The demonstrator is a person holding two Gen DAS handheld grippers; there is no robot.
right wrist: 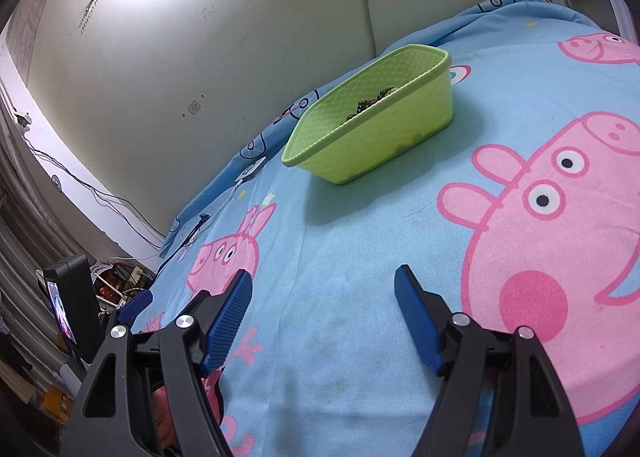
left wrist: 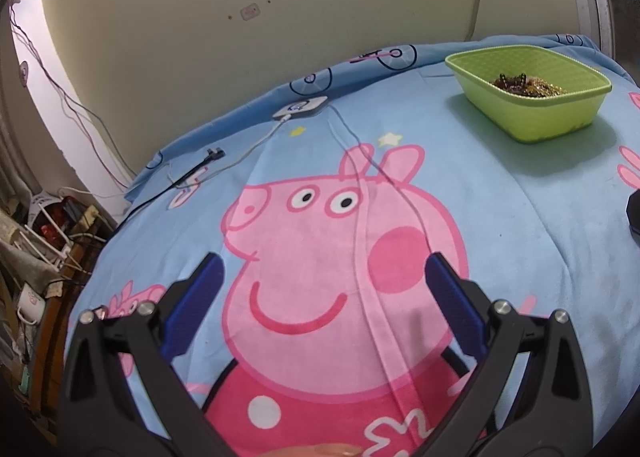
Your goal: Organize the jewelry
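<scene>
A green plastic bin (left wrist: 540, 113) stands on the blue cartoon-pig sheet at the far right; dark and gold jewelry (left wrist: 524, 85) lies piled inside it. In the right wrist view the bin (right wrist: 384, 137) is ahead and slightly left, with a bit of the jewelry (right wrist: 370, 103) showing over its rim. My left gripper (left wrist: 322, 269) is open and empty, low over the pig print, far from the bin. My right gripper (right wrist: 324, 277) is open and empty above the sheet, short of the bin.
The blue sheet (left wrist: 500, 217) covers the bed. A white charger puck with cable (left wrist: 300, 109) and a black cable plug (left wrist: 212, 155) lie near the far edge by the wall. Clutter sits on the floor at left (left wrist: 48, 233). A phone on a mount (right wrist: 66, 305) shows at left.
</scene>
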